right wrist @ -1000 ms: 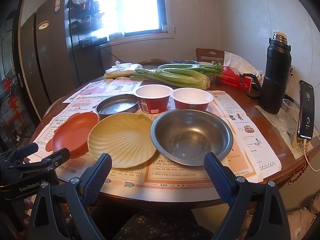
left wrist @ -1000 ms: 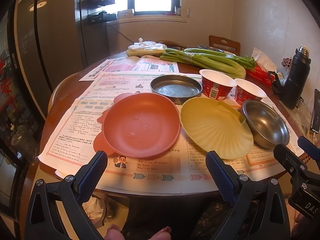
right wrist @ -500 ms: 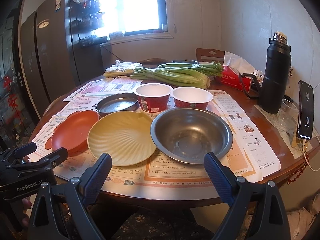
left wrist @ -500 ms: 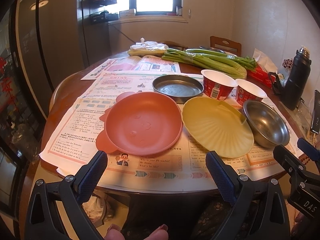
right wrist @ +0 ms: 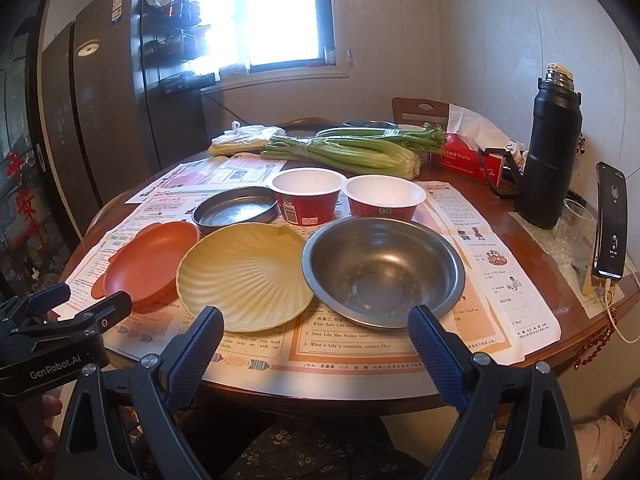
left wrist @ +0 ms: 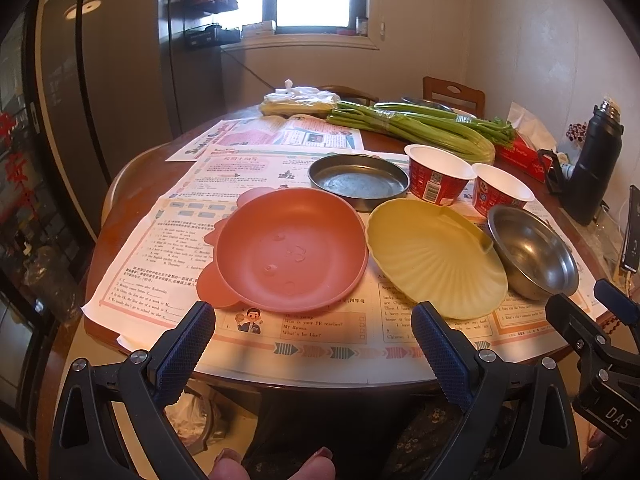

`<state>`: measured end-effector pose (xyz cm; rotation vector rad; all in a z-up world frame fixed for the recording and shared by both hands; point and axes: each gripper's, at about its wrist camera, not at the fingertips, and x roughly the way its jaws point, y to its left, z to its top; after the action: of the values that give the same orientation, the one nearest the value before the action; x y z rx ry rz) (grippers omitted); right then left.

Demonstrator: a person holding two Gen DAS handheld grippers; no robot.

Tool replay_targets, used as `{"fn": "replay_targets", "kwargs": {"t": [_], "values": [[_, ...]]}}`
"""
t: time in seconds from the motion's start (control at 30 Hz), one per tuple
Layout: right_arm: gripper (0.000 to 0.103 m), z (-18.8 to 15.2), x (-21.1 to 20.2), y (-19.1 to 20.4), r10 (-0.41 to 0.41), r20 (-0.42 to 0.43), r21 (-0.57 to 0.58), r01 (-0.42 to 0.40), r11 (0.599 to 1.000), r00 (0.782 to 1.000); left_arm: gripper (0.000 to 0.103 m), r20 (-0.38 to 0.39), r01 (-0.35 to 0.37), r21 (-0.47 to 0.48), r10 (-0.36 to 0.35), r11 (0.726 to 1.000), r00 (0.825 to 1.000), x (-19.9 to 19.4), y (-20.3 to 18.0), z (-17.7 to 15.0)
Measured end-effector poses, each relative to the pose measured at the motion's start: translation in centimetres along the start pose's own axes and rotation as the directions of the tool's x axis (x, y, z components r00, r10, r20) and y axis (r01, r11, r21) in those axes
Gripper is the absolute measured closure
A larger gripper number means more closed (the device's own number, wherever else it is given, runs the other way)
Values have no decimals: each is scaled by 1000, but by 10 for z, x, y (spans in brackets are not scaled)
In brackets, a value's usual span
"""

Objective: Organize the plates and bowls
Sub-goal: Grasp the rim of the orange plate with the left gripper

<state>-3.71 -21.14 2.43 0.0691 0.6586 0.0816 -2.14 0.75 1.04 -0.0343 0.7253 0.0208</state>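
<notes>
An orange plate with ears (left wrist: 290, 250) (right wrist: 150, 266), a yellow shell-shaped plate (left wrist: 434, 258) (right wrist: 244, 280) and a steel bowl (left wrist: 532, 254) (right wrist: 382, 270) sit in a row on newspapers. Behind them are a flat steel dish (left wrist: 358, 180) (right wrist: 236, 210) and two red paper bowls (left wrist: 436, 178) (right wrist: 306, 196), (left wrist: 500, 196) (right wrist: 384, 198). My left gripper (left wrist: 314, 336) hovers open at the table's near edge before the orange plate. In front of the steel bowl my right gripper (right wrist: 316, 340) is open and holds nothing.
Celery bundles (right wrist: 344, 150), a bagged item (left wrist: 298, 100), a red tissue box (right wrist: 470, 156), a black flask (right wrist: 550, 152) and a propped phone (right wrist: 610, 226) crowd the round table's far and right side. A dark fridge (left wrist: 100, 80) stands at left. A chair back (left wrist: 454, 94) is behind.
Both grippers have shifted only slightly; the left view has drifted a little so the plates sit marginally further right. Nothing was gripped or moved.
</notes>
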Motion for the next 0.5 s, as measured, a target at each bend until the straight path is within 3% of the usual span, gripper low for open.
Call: {"fn": "replay_targets", "kwargs": {"t": [0.17,0.5], "values": [[9,4,0,5,18,9,-14,-18,1000,1000,4,14,-6,-24,7,1000,1000,-1,8,3],[9,40,21,42,178,-7,-122,-177,977,984,4,-6,-67,-153,66,986,998,11,62,17]]}}
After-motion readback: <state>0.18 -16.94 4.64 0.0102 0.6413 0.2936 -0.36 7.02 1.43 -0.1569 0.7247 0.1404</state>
